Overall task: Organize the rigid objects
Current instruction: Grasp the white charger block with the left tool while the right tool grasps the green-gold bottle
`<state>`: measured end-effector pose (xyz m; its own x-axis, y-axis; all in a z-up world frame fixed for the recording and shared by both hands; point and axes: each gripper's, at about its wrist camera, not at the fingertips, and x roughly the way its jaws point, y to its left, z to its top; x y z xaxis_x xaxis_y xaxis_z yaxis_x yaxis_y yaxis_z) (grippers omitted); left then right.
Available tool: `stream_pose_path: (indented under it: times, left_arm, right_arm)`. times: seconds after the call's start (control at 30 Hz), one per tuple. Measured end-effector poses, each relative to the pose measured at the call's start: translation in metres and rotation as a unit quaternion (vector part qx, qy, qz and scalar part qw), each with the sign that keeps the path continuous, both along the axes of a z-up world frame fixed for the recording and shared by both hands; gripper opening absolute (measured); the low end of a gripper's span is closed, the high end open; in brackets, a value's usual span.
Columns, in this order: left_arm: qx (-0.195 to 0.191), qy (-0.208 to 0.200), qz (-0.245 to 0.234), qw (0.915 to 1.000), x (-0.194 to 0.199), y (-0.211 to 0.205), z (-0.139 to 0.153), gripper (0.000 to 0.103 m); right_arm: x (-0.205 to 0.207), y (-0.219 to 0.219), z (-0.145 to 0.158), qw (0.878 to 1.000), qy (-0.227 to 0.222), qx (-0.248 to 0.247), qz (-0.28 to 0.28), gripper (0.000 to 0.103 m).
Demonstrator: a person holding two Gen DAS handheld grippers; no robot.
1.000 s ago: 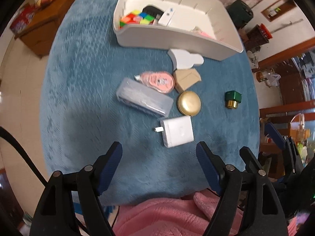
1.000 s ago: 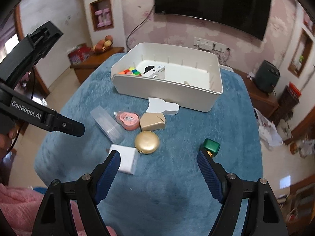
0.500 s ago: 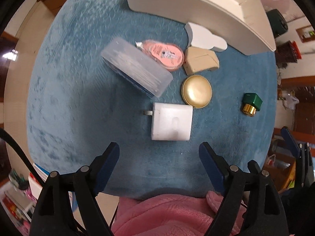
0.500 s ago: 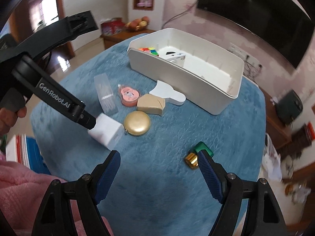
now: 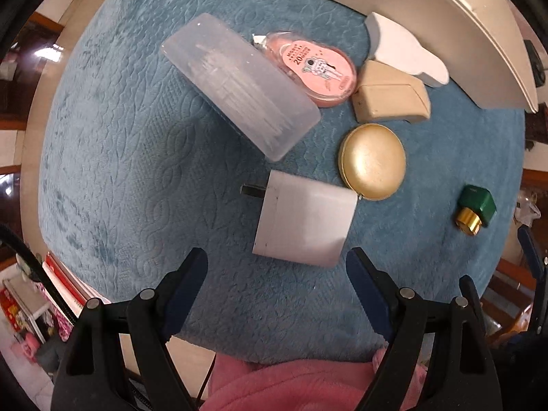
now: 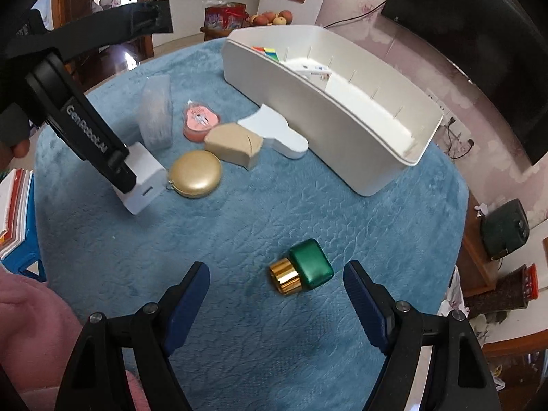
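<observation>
My left gripper (image 5: pixel 277 274) points down at the blue tablecloth, open and empty. A white charger (image 5: pixel 304 219) lies just beyond its fingertips. Behind it lie a clear plastic box (image 5: pixel 239 85), pink correction tape (image 5: pixel 315 68), a beige wedge (image 5: pixel 390 96), a white cloud-shaped piece (image 5: pixel 400 48) and a gold round case (image 5: pixel 373 161). My right gripper (image 6: pixel 275 284) is open too. A green and gold bottle (image 6: pixel 301 272) lies on its side between and slightly ahead of its tips, untouched. In the right wrist view one of the left fingers (image 6: pixel 102 150) hangs beside the charger (image 6: pixel 144 174).
A white bin (image 6: pixel 342 130) stands at the back of the table, with a colour cube (image 6: pixel 267 51) and small white items inside. A pink sleeve (image 5: pixel 291 387) is at the near table edge. Stacked books (image 6: pixel 13 205) sit off the table's left side.
Both grippers have sunk toward the table and rolled. The charger now sits larger, right ahead of the left fingers. The green bottle has come in between the right fingers.
</observation>
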<state>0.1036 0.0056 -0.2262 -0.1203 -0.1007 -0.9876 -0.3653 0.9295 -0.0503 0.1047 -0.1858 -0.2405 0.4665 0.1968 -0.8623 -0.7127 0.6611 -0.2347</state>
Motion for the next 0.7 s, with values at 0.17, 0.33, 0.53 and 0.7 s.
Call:
stream_pose_path:
  times: [0.17, 0.33, 0.53, 0.7]
  left_arm:
    - [0.003, 0.016, 0.014, 0.9998, 0.006, 0.0, -0.009, 0.085]
    - [-0.023, 0.025, 0.045, 0.9984, 0.01, 0.007, -0.015, 0.086]
    - [-0.033, 0.033, 0.046, 0.9979, 0.016, 0.012, -0.022, 0.086]
    - [-0.035, 0.046, 0.042, 0.9975, 0.034, 0.007, -0.033, 0.085]
  right_arm:
    - [0.014, -0.008, -0.012, 1.0, 0.008, 0.0, -0.002, 0.081]
    - [0.026, -0.01, -0.026, 1.0, 0.02, 0.001, 0.001, 0.081]
    - [0.034, -0.008, -0.036, 1.0, 0.029, 0.003, 0.005, 0.081]
    - [0.039, -0.006, -0.045, 0.999, 0.036, -0.002, 0.01, 0.08]
